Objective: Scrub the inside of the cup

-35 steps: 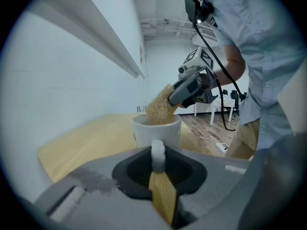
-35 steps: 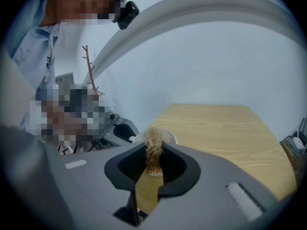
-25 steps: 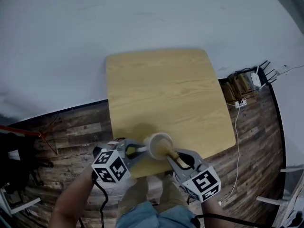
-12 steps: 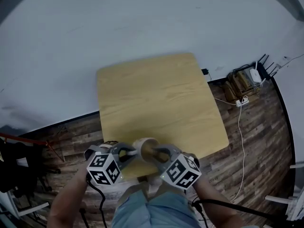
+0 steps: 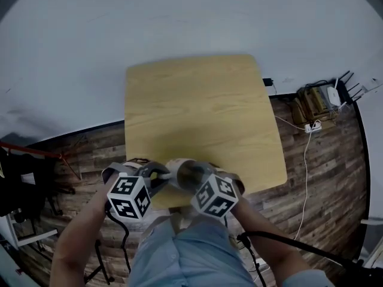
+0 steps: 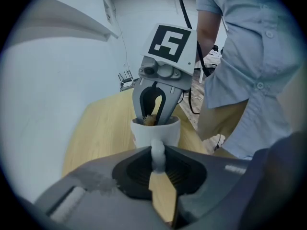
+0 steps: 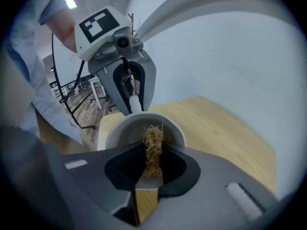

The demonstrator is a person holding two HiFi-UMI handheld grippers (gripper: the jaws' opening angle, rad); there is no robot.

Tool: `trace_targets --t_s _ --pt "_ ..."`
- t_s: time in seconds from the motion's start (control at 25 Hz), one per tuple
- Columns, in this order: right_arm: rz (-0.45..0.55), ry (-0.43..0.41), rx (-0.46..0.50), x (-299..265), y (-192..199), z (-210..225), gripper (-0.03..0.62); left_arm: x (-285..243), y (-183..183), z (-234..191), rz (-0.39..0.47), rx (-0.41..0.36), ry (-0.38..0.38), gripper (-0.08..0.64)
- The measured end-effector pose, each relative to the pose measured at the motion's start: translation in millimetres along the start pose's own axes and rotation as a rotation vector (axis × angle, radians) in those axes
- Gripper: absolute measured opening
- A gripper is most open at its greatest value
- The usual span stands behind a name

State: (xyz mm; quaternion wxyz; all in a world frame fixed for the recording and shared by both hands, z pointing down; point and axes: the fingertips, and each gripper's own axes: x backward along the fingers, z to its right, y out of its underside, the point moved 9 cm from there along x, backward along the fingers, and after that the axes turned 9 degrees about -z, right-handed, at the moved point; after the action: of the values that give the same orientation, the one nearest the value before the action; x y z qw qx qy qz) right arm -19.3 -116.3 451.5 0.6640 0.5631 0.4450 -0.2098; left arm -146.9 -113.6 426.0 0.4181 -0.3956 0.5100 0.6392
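A white cup [image 5: 181, 170] is held just above the near edge of the wooden table [image 5: 197, 112]. My left gripper [image 6: 157, 159] is shut on the cup's handle [image 6: 157, 150], with the cup's body [image 6: 156, 131] right ahead of the jaws. My right gripper [image 7: 149, 162] is shut on a tan fibre scrubber [image 7: 152, 145] whose tuft reaches over the rim into the cup [image 7: 144, 128]. From the left gripper view, the right gripper's fingers [image 6: 168, 110] dip into the cup's mouth with the scrubber [image 6: 149, 120] between them.
A white wall runs behind the table. Dark wood flooring surrounds it, with a power strip and cables [image 5: 317, 100] at the right. The person's torso and legs [image 5: 179, 250] stand close against the table's near edge.
The right gripper has swung left and tipped over the cup, bringing the scrubber into its mouth. The left gripper and cup stayed near the table's near edge.
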Motion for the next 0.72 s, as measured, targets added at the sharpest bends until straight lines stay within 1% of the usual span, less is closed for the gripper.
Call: trace_targets --t_s 0.12,0.24,0.4,0.56,0.72 --pt "-0.065 -0.026 0.03 -5 2 5 0.063 1 -2 -4 -0.021 0.026 -0.007 0.071" --pt "-0.131 -0.082 0.024 -7 5 8 0.061 0 -5 -4 -0.028 0.074 -0.022 0.071" --pt "-0.177 -0.164 0.01 -8 7 11 0.06 -1 -9 -4 -0.037 0.106 -0.04 0.072" --pt "-0.159 -0.248 -0.019 -6 9 11 0.06 -1 -14 -3 -0.05 0.112 -0.056 0.072" --pt "-0.099 -0.349 -0.098 -5 10 12 0.058 -1 -17 -3 -0.06 0.107 -0.067 0.072"
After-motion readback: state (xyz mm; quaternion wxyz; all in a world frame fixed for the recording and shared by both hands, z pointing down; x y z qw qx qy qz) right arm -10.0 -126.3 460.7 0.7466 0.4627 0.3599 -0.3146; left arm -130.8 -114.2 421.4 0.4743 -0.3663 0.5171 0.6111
